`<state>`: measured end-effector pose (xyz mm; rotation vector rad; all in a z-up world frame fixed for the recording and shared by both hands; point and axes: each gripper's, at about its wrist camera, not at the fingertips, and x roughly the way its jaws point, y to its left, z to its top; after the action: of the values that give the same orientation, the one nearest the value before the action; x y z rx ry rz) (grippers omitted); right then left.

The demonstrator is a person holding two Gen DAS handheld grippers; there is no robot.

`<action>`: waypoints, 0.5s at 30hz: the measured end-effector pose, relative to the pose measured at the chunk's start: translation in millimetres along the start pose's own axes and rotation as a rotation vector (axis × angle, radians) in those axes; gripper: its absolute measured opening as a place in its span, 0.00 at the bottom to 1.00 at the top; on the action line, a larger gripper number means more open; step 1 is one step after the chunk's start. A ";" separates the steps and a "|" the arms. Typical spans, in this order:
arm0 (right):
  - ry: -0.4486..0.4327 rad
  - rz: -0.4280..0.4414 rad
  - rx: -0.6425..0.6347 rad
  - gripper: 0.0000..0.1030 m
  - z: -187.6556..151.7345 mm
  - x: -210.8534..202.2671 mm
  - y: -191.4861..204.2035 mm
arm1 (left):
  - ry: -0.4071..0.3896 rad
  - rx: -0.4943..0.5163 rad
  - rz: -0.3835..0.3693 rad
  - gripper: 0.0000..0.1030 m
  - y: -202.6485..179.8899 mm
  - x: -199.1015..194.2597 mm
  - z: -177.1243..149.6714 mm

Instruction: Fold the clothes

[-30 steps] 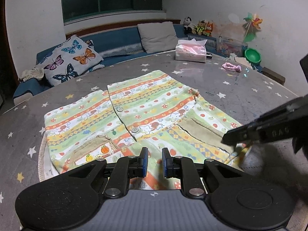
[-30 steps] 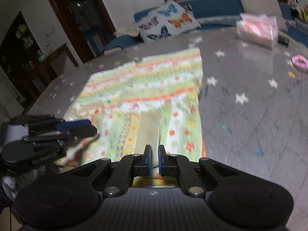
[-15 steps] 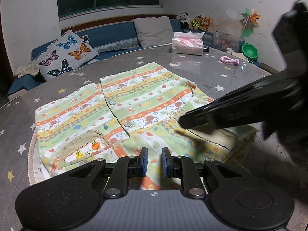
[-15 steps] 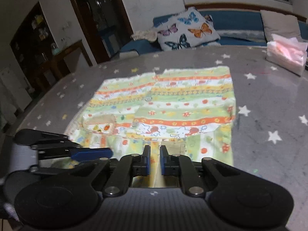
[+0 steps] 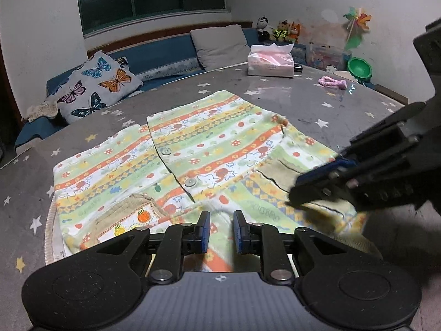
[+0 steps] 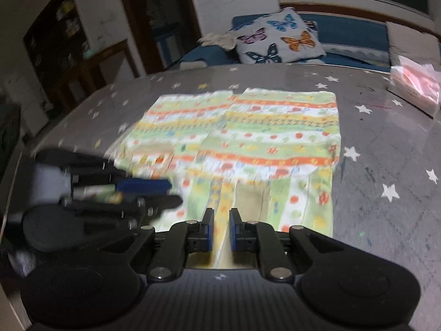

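A child's striped, patterned button-up top lies spread on the grey star-print table; in the right wrist view the top is blurred. A beige fruit pocket shows near its front left. My left gripper is at the top's near edge, jaws narrow, with bunched cloth between the pads. From the right wrist view the left gripper shows cloth in its jaws. My right gripper is pinched on a fold at the near right edge, by the beige patch; the left wrist view shows the right gripper side-on.
A pink tissue pack and a pink knitted item lie at the table's far side. Behind stands a blue sofa with a butterfly cushion and a grey pillow. A green bowl sits at the far right.
The right gripper has shifted sideways along the top's near right edge and rolled, so its view tilted. The left gripper has hardly moved.
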<state>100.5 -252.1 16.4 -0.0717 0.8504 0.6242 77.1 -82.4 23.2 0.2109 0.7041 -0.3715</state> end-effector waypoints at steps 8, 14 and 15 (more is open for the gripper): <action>-0.023 -0.020 -0.059 0.13 -12.9 -19.3 13.0 | -0.012 0.057 -0.030 0.21 -15.3 -23.2 -15.3; -0.022 -0.048 -0.072 0.15 -22.5 -21.7 14.5 | -0.019 0.066 -0.024 0.24 -15.3 -46.1 -31.6; -0.031 -0.049 -0.061 0.16 -22.6 -24.3 11.8 | -0.019 0.070 -0.018 0.27 -14.5 -50.6 -34.5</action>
<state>66.7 -261.1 20.9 -0.1370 0.7973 0.6037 15.4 -71.8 30.2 0.2670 0.6749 -0.4149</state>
